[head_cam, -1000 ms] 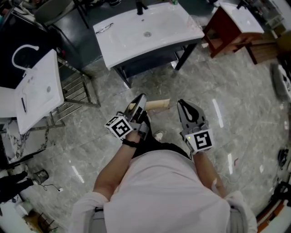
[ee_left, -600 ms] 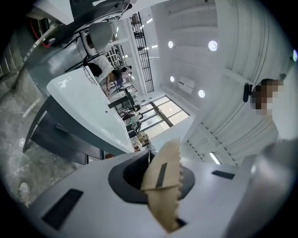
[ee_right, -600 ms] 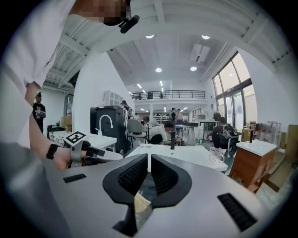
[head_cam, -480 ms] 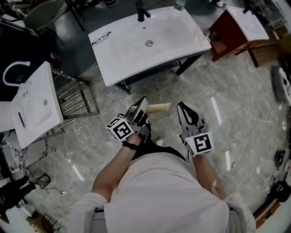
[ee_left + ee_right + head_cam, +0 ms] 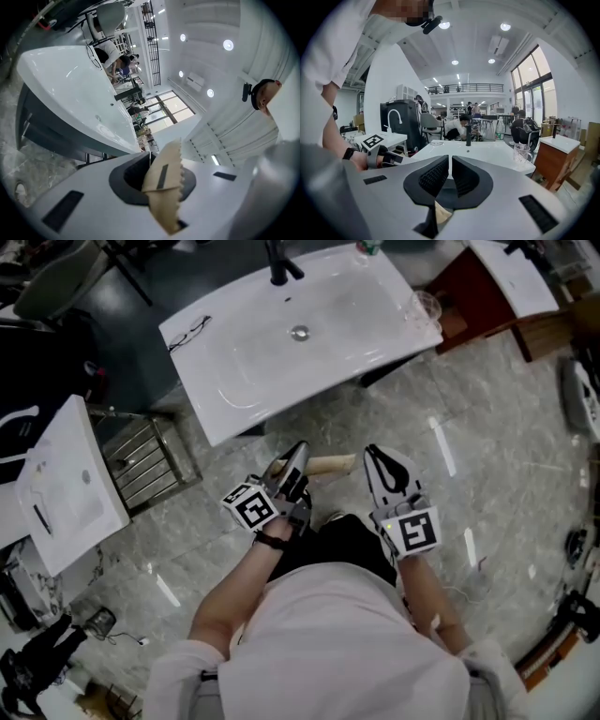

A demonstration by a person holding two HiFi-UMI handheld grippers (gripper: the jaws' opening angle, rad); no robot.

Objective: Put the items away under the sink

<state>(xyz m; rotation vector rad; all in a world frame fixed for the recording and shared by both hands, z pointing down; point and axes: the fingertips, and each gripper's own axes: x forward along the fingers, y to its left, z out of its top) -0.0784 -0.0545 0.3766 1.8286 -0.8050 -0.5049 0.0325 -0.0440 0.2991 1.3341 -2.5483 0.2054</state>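
A white sink basin (image 5: pixel 234 352) on dark legs stands in front of me, with a black faucet (image 5: pixel 278 263) at its back. My left gripper (image 5: pixel 294 463) is shut on a tan paper packet (image 5: pixel 328 464) with a serrated edge, held at waist height short of the basin. In the left gripper view the packet (image 5: pixel 164 187) sticks up between the jaws of that gripper (image 5: pixel 154 161), with the basin's underside (image 5: pixel 70 122) beyond. My right gripper (image 5: pixel 375 457) is beside it, shut on nothing. Its own view shows the right gripper (image 5: pixel 450 161) with pads together, facing the basin (image 5: pixel 487 151).
A clear glass (image 5: pixel 425 307) and a pair of spectacles (image 5: pixel 190 331) lie on the basin. A second white sink (image 5: pixel 61 488) and a metal rack (image 5: pixel 150 460) stand to the left. A red-brown cabinet (image 5: pixel 469 292) stands at the right. The floor is grey marble (image 5: pixel 487 427).
The sink has come closer and lower in the head view as I step toward it. Both grippers keep their pose, and the left still holds the packet.
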